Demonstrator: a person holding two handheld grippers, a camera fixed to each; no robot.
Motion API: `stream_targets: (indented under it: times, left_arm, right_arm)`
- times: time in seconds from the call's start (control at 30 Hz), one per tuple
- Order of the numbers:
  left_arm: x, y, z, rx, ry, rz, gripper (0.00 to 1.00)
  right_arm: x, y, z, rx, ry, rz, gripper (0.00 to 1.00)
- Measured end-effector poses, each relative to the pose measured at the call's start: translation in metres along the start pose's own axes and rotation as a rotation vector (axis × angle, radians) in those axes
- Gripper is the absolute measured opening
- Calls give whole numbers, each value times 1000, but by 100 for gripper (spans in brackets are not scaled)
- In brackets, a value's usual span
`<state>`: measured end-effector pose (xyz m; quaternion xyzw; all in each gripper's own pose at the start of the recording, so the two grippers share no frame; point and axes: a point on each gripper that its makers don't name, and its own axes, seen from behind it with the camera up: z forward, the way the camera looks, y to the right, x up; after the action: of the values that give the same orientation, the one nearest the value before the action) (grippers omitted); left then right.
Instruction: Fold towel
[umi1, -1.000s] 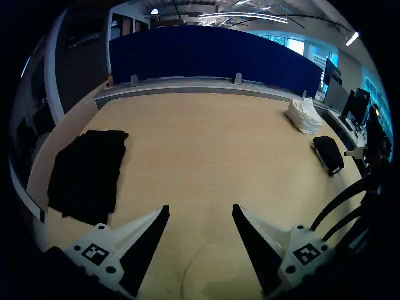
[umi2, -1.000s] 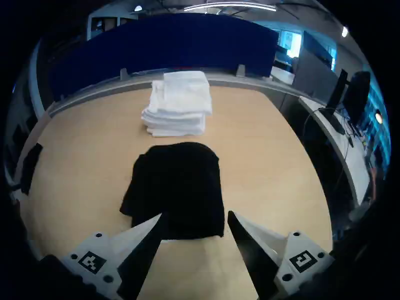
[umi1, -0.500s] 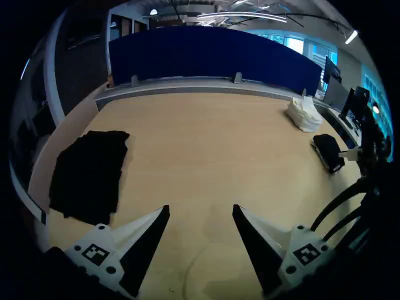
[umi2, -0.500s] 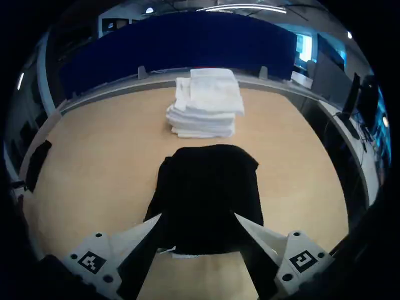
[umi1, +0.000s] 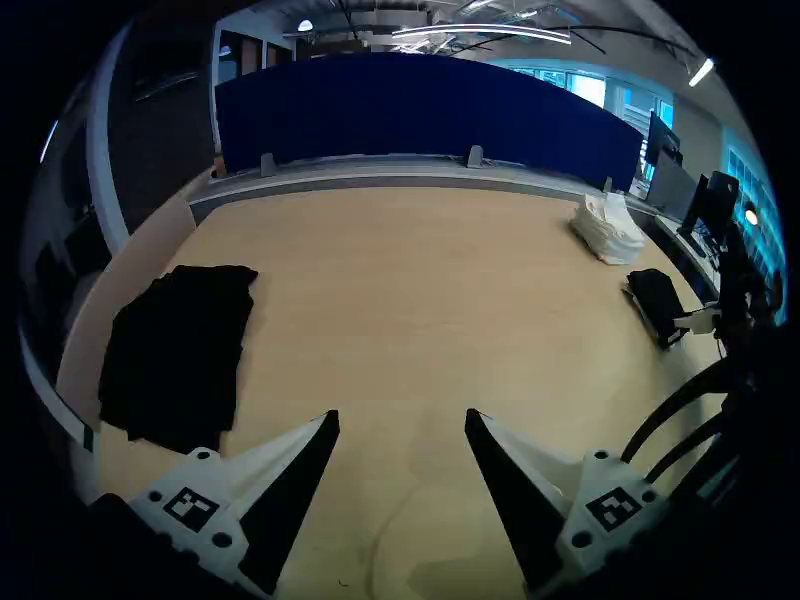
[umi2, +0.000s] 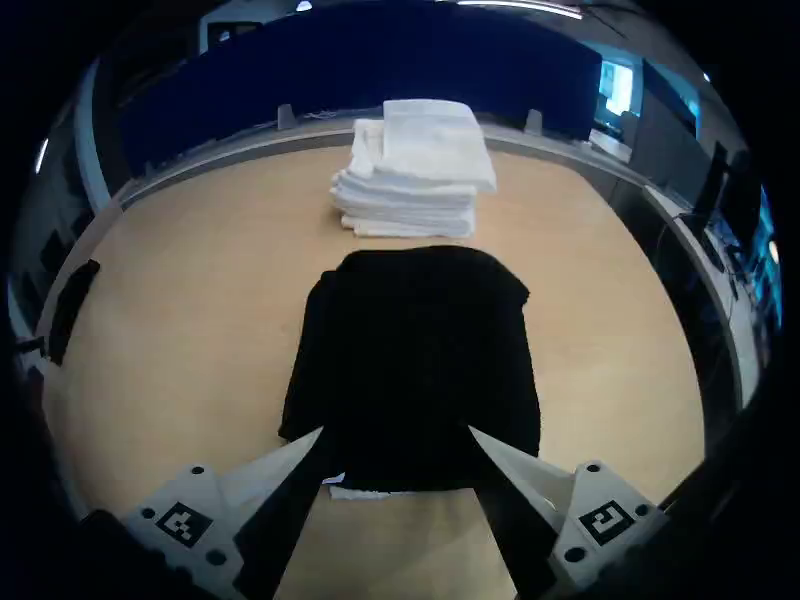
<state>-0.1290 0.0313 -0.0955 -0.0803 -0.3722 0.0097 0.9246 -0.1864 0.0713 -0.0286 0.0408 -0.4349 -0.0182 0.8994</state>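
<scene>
Closing in over the last second, the right gripper (umi2: 396, 432) now holds its wide-open, empty fingers at either side of the black towel's (umi2: 415, 340) near edge, so a grasp there looks next. The towel lies flat on the table (umi2: 180, 300), just before a white stack (umi2: 415, 170). The left gripper (umi1: 400, 415) stays open and empty over bare table, a black cloth (umi1: 175, 345) well to its left.

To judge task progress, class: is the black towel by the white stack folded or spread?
Folded: the black towel lies compact, with layered edges along its left side.
</scene>
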Motion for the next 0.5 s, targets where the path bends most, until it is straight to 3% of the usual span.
stream_targets:
  times: [0.2, 0.5]
  left_arm:
    - [0, 2, 1, 0, 1, -4, 93]
    - [0, 2, 2, 5, -3, -6, 93]
  right_arm:
    - [39, 0, -12, 4, 69, -20, 92]
    - [81, 14, 14, 3, 96, -11, 92]
